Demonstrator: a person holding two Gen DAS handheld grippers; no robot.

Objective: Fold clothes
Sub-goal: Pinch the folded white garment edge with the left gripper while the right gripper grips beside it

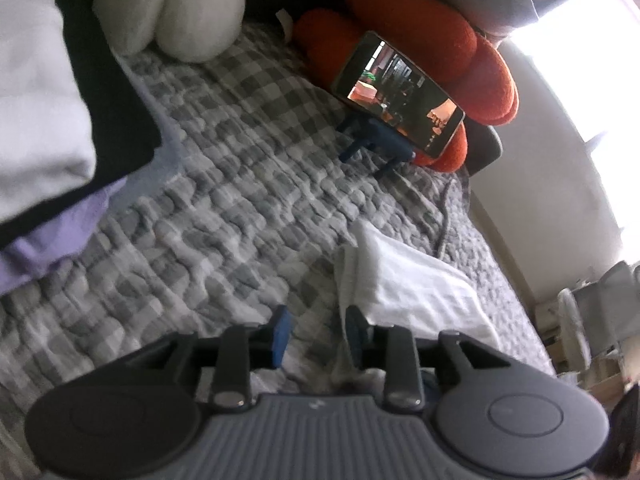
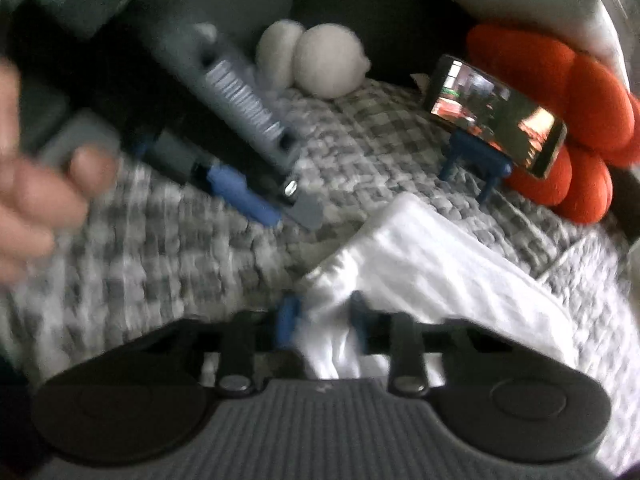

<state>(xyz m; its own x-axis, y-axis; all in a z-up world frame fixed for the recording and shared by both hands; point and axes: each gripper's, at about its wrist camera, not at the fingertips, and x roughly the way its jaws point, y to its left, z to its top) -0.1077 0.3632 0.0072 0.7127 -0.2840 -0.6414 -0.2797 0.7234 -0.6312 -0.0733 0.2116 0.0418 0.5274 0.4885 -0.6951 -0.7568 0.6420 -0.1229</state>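
Note:
A folded white garment (image 1: 412,280) lies on the grey checked blanket (image 1: 224,184). In the left wrist view my left gripper (image 1: 317,334) stands open over bare blanket, and its right finger touches the garment's left edge. Nothing is between its fingers. In the right wrist view the near corner of the white garment (image 2: 440,264) is bunched up between the blue fingers of my right gripper (image 2: 324,320), which is shut on it. The left gripper (image 2: 288,208), blurred and held by a hand (image 2: 32,188), hovers over the blanket to the garment's upper left.
A stack of folded white, black and lavender clothes (image 1: 44,112) sits at the left. Two white round cushions (image 1: 172,12) and an orange cushion (image 1: 424,40) line the back. A phone on a blue stand (image 1: 400,92) leans there. The bed's edge runs down the right.

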